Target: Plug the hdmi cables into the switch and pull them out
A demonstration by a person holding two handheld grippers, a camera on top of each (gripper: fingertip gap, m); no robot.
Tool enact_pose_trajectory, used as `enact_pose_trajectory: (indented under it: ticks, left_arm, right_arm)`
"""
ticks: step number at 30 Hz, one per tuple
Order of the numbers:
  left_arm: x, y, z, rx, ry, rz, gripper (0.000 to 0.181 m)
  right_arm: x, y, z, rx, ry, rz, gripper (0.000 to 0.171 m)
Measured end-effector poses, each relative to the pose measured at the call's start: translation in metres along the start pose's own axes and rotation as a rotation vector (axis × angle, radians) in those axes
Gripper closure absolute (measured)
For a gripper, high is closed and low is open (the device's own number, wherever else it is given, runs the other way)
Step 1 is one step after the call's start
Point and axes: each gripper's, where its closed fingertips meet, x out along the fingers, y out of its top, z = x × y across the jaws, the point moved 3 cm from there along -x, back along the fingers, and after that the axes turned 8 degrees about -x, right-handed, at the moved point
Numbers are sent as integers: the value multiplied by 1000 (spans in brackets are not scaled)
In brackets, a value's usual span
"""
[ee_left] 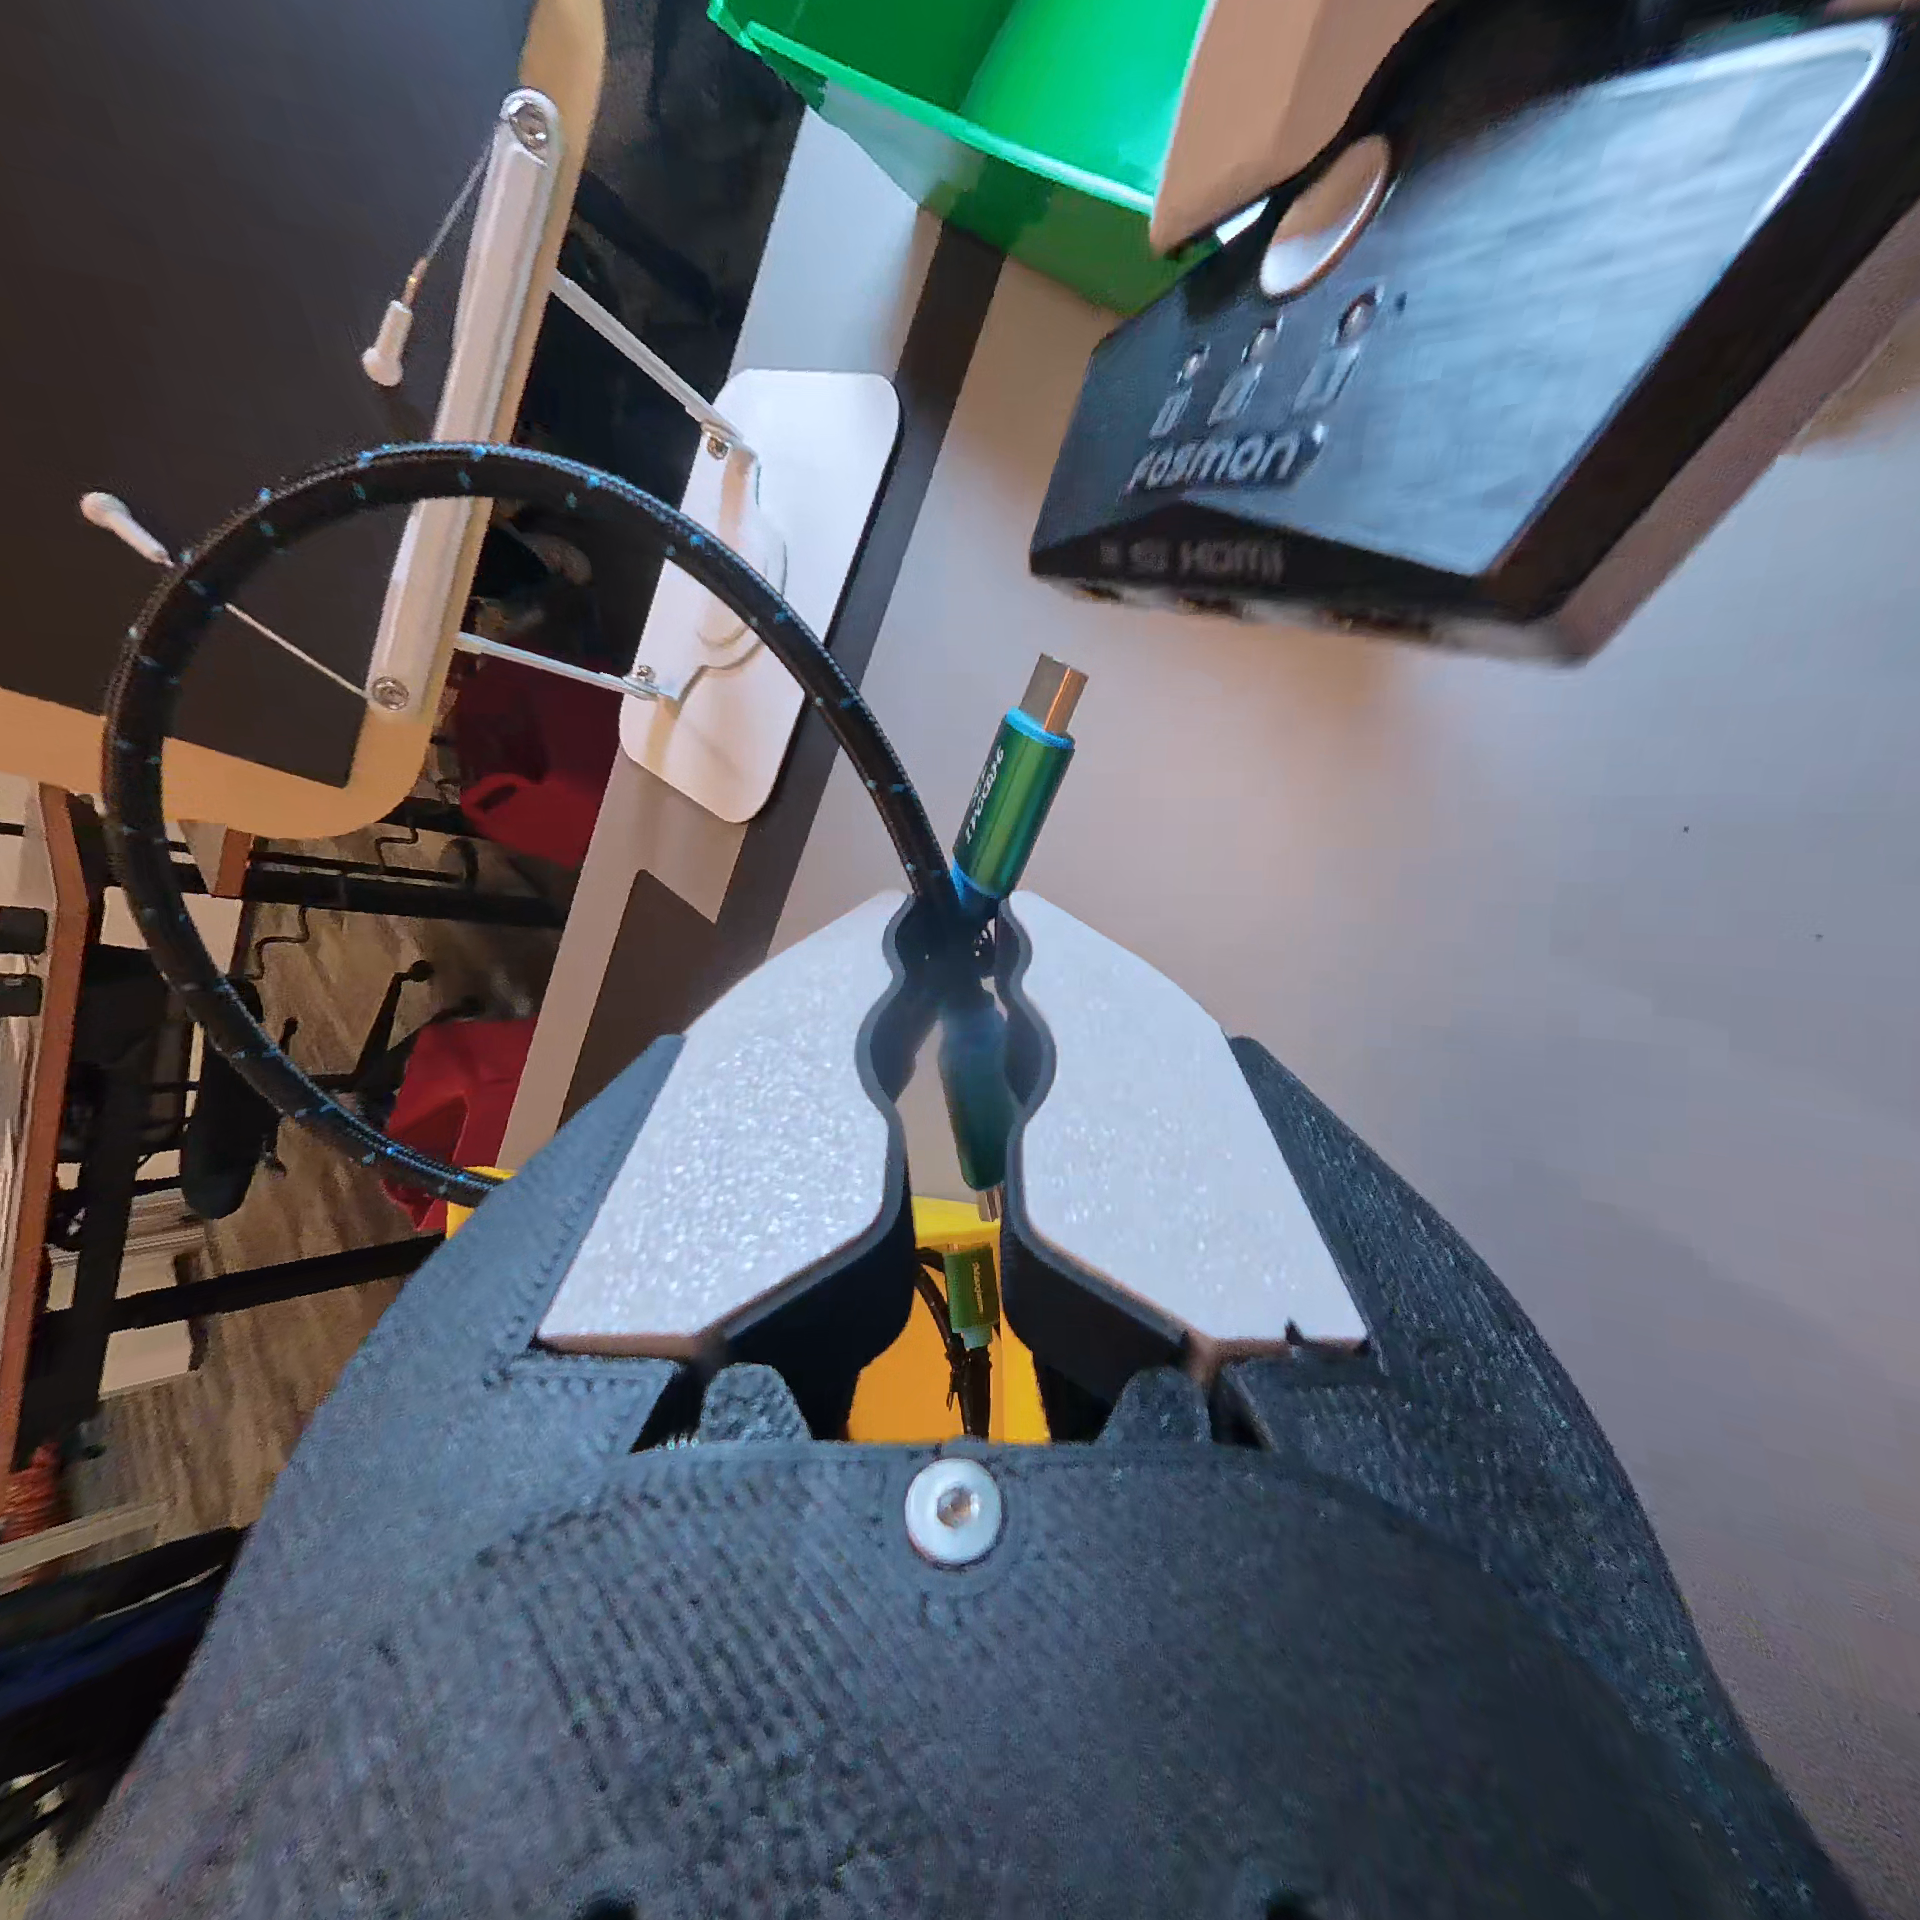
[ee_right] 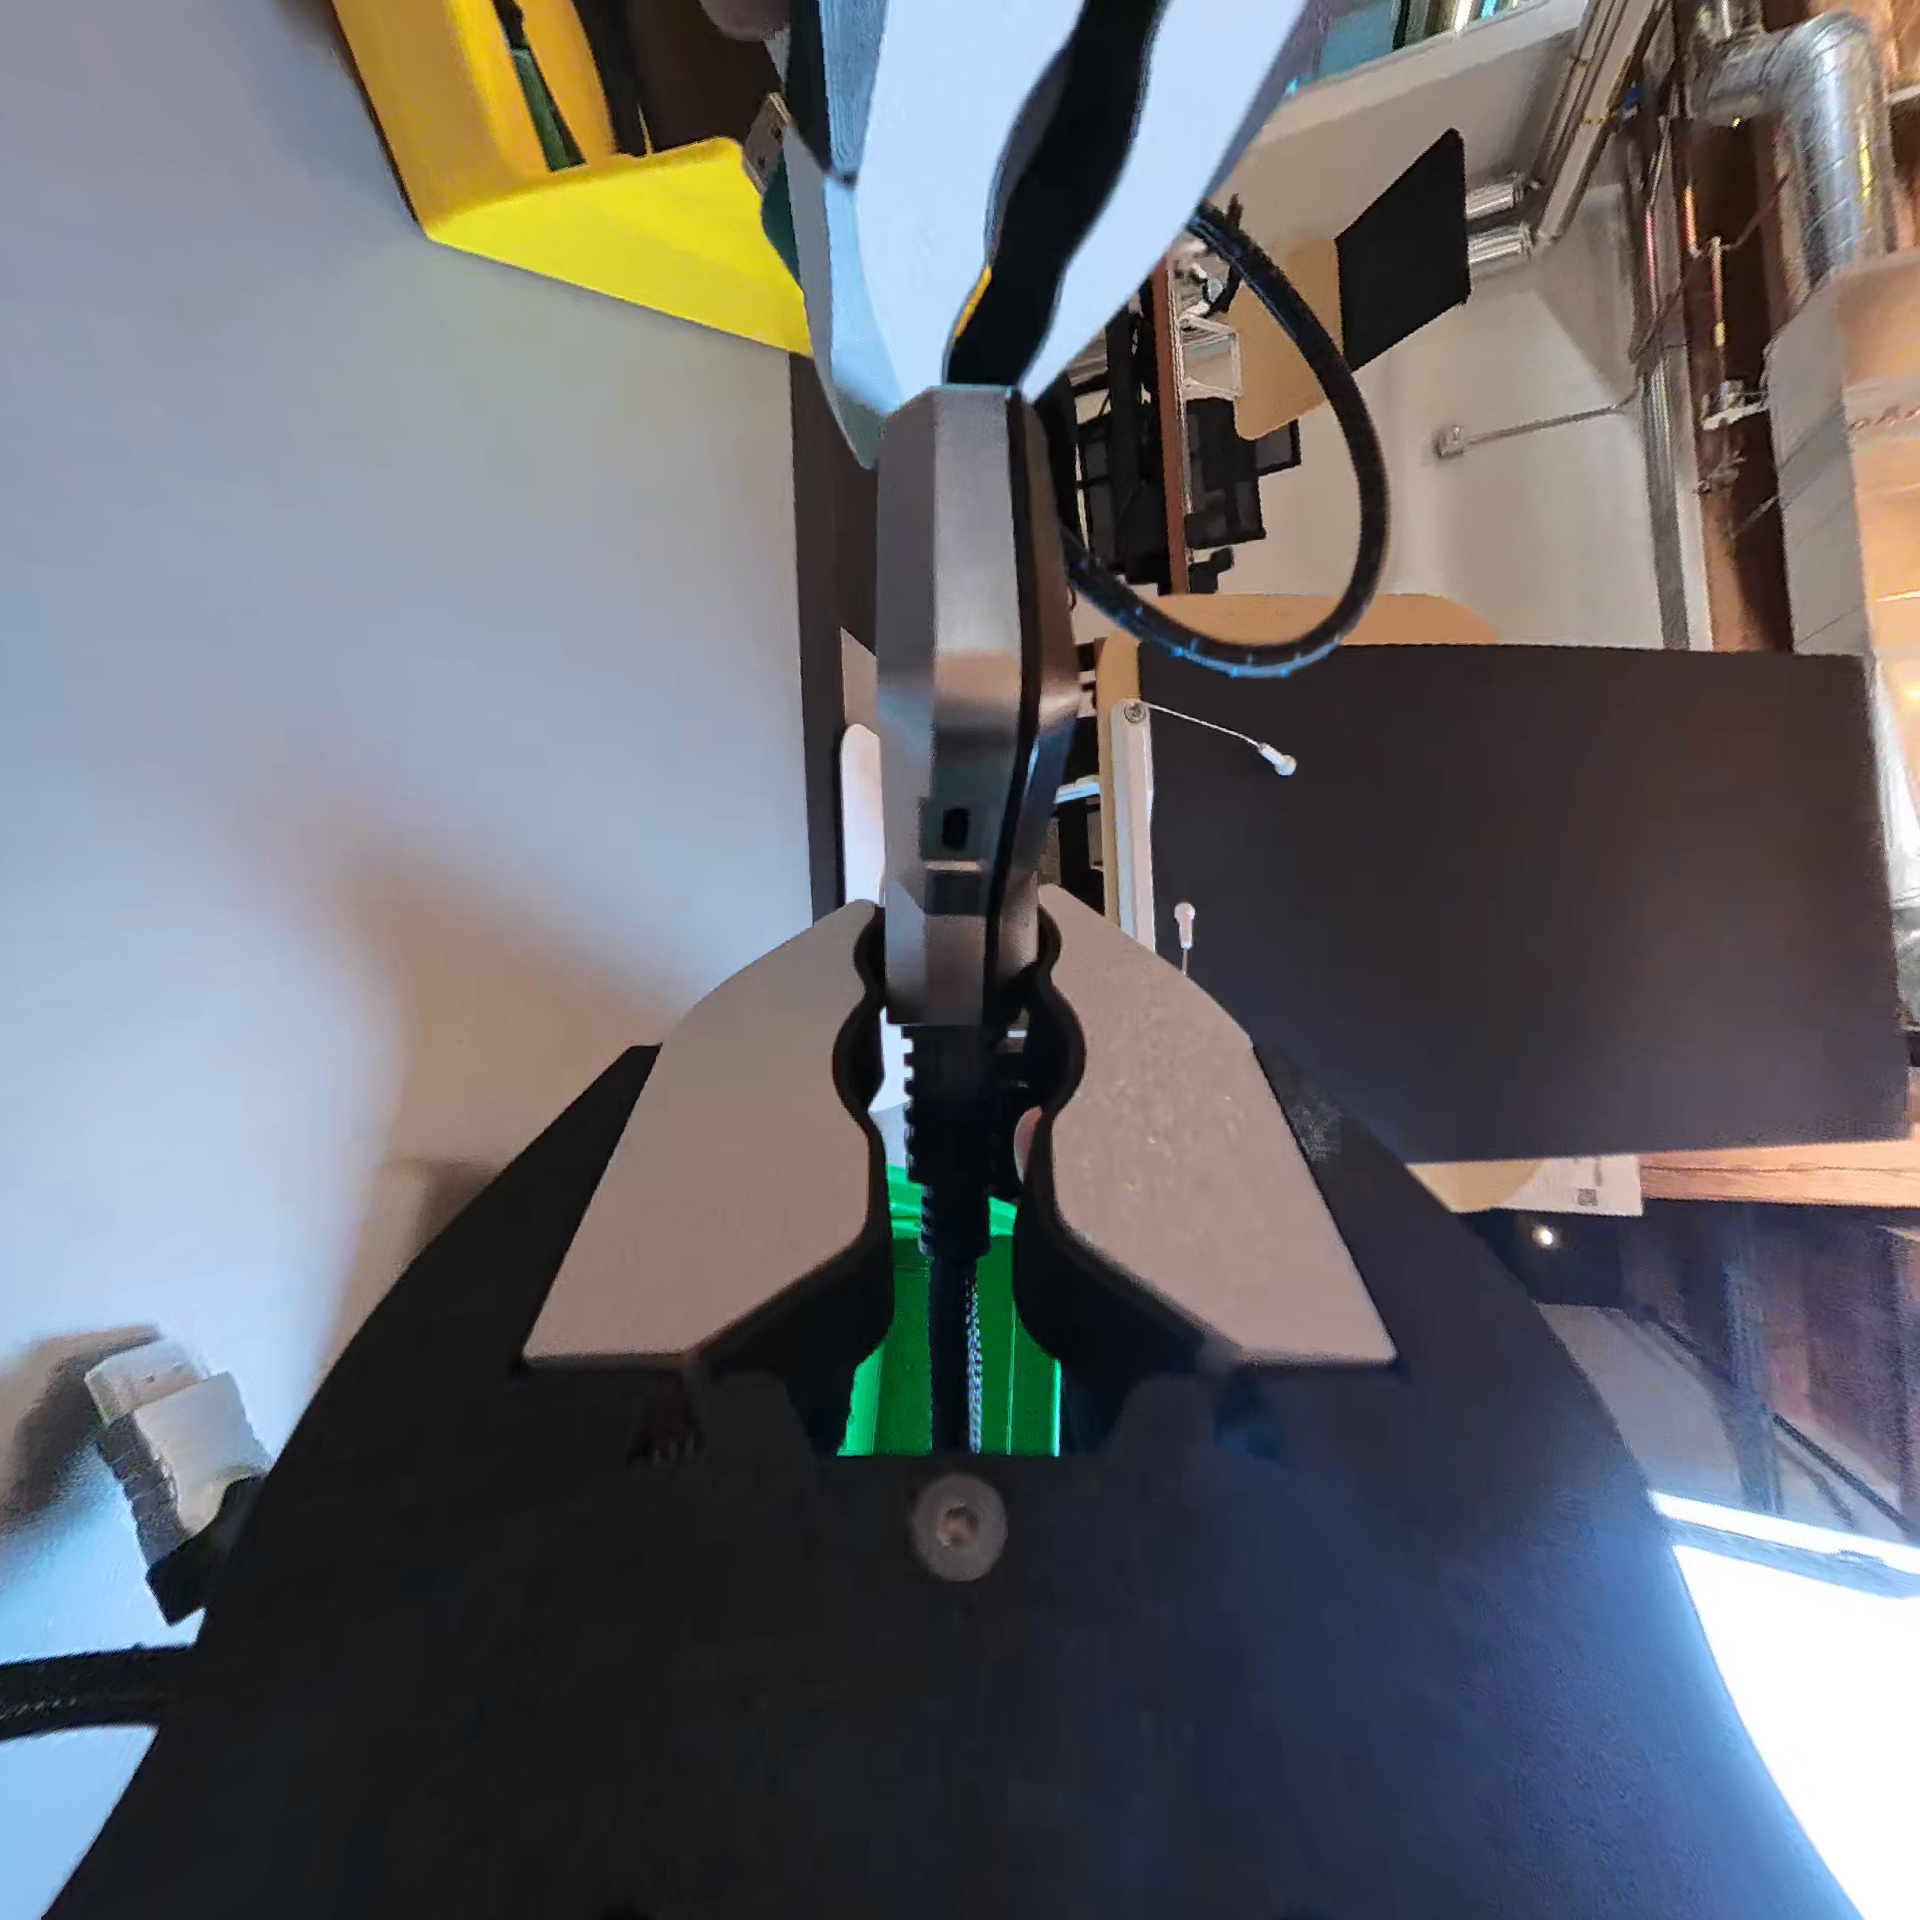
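In the left wrist view my left gripper is shut on a black braided cable just behind its green metal plug. The plug points up toward the black switch, with a gap between them. The cable loops off to the left. The switch's port side faces the plug. In the right wrist view my right gripper is shut on the switch, seen edge-on, at the end where its ribbed cable leaves. The left gripper's white fingers hang blurred above it.
A green bin sits behind the switch and shows under the right gripper. A yellow bin holds more green-plug cables. A silver plug on a black cable lies at lower left. A black panel stands past the table edge. My hands' fingertips stand some 9 cm from each other.
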Motion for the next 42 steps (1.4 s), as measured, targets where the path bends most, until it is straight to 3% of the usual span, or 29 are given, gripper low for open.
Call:
enact_pose_trajectory:
  ticks: [9, 25, 42]
  left_arm:
    - [6, 0, 10, 54, 1, -35, 168]
    - [15, -5, 21, 62, -10, -110, 168]
    - [13, 3, 36, -37, -283, 53, 171]
  right_arm:
    - [1, 1, -11, 60, 45, 113, 148]
    - [5, 1, -25, 114, 128, 134, 149]
    - [-6, -1, -30, 181, 219, 184, 149]
